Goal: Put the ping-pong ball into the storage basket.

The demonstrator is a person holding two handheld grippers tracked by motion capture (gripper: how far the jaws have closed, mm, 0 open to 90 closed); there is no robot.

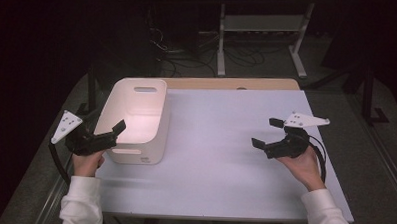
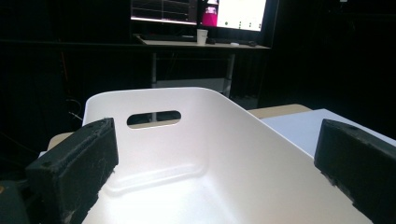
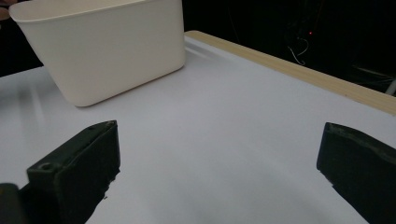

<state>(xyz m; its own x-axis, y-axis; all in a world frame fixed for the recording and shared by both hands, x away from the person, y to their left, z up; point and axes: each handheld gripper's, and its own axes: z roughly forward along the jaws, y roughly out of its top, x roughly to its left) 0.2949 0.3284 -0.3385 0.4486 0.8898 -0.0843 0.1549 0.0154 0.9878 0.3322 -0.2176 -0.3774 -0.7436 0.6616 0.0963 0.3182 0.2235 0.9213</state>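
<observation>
Your left gripper point(image 1: 117, 130) hangs over the near left corner of the white bin point(image 1: 136, 117), and its jaws stand spread wide with nothing between them. Seen along those jaws in the left gripper view, the left gripper point(image 2: 215, 172) looks straight into the bin point(image 2: 205, 154): the hollow inside lies between and just beyond the jaws, the far wall with its slot handle point(image 2: 153, 118) rises ahead of them, and the jaw on the right of that view sits past the bin's side wall, over the table point(image 2: 303, 126). Whether either jaw touches the rim, you cannot tell.

Your right gripper point(image 1: 267, 133) is well apart from the bin, above the bare white table point(image 1: 220, 143), its jaws also spread wide and holding nothing. In the right gripper view, the right gripper point(image 3: 219, 172) has only tabletop between its jaws, and the bin point(image 3: 102, 46) stands ahead and off to the left jaw's side, upright on the table point(image 3: 224, 121).
</observation>
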